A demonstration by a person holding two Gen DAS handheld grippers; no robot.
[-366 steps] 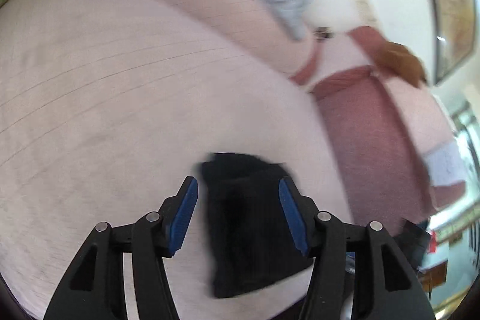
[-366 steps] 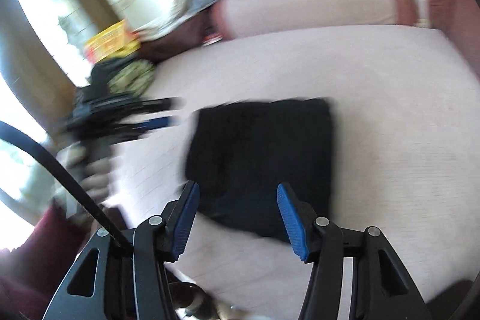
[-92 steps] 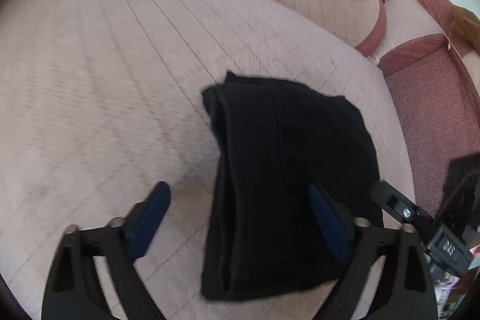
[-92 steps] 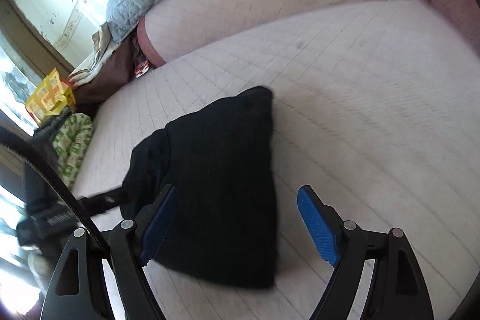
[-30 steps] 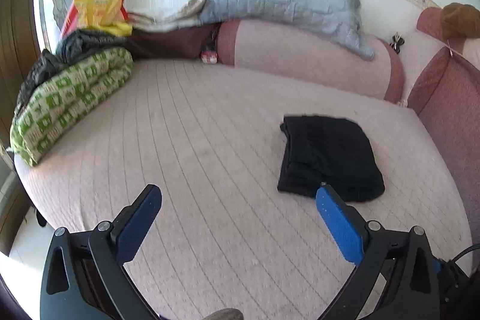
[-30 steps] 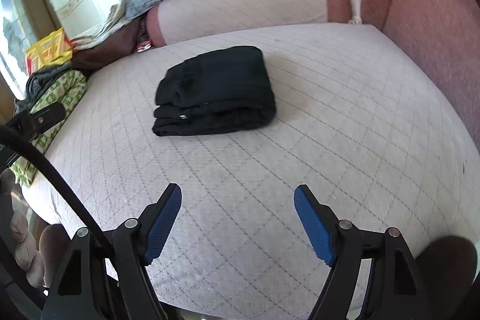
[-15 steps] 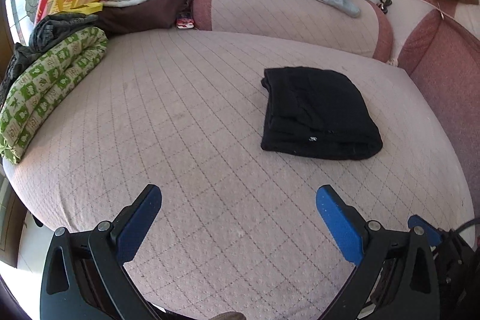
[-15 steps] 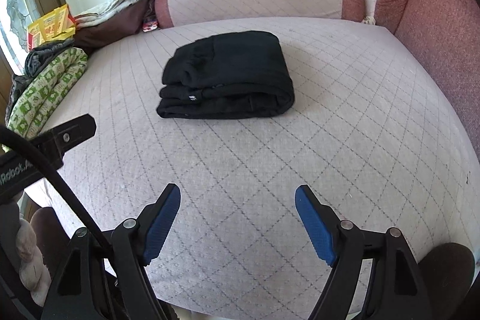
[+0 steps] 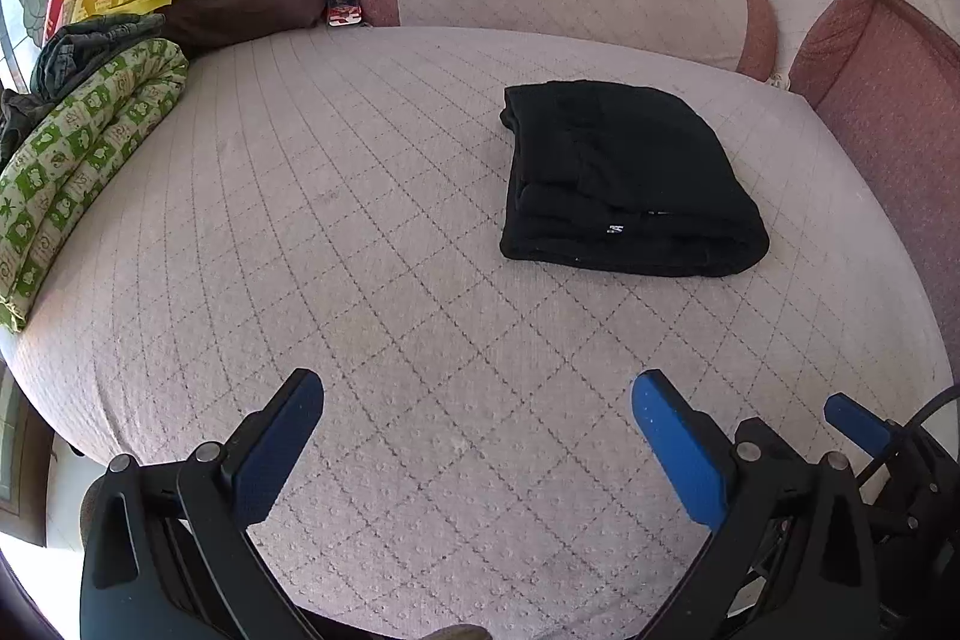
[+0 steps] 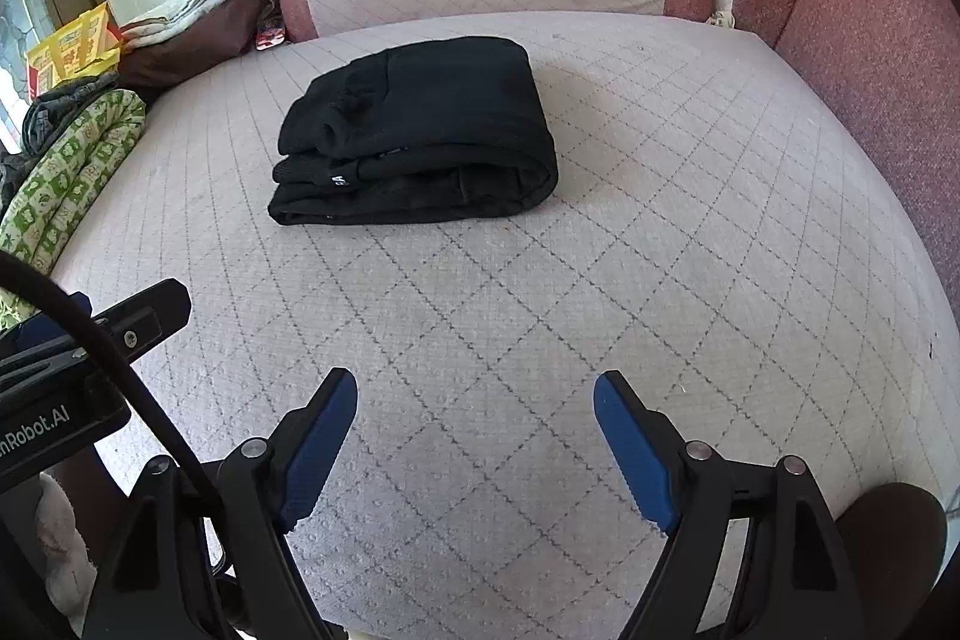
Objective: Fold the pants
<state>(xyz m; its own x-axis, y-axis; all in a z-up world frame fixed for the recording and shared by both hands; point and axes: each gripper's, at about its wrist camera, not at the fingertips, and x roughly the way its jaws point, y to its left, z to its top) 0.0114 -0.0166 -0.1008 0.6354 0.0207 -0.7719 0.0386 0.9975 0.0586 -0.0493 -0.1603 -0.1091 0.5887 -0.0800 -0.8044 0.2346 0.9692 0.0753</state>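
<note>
**Pants folded, claws clear**

Left claw [image 9: 477, 436] and right claw [image 10: 474, 427]: jaws apart, empty, low in frame over the mattress [image 10: 660, 220]. Black pants [image 10: 420, 130] lie folded, upper centre, well apart. Likely finished; withdraw without snagging the stack.
</note>
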